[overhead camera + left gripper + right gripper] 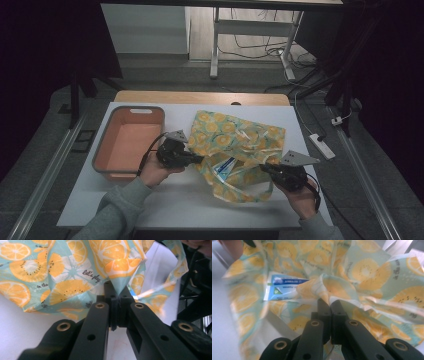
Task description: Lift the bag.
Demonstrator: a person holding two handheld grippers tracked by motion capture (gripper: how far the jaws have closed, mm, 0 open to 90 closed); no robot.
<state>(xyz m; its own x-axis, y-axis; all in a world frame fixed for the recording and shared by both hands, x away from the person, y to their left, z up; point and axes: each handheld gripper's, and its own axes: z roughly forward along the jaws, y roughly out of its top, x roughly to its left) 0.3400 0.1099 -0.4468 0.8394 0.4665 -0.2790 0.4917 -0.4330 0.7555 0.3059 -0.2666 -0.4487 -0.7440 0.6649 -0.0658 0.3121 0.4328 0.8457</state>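
Bag (235,145): citrus-print fabric, teal with orange slices, lies crumpled mid-table (200,205), opening toward 6 o'clock. Text "let's play" is readable on the print in the left gripper view (62,270).

Left gripper (199,159): jaws closed tight, a fold of bag edge pinched between the pads. In the left gripper view the cloth peaks right at the jaw tips (113,288) and hangs taut from there. It holds the bag's rim at the bag's 9 o'clock side.

Right gripper (264,168): jaws closed too, clamped on a bunched fold of the rim at the bag's 4 o'clock side. In the right gripper view (329,303) the cloth puckers just above the tips.

The 2 grippers sit well apart, mouth of the bag stretched between them.

Packet (227,167): white and blue, lies inside the bag mouth, between the 2 grippers. From the right gripper view it sits at 10 o'clock off the tips (284,288), print blurred, unreadable.

Bin (100,150): orange inside, grey rim, at 9 o'clock of the bag, just beside the left hand (155,172). Right hand (300,197) at 5 o'clock of the bag.

Power strip (321,146) on the floor at 3 o'clock, off the table.
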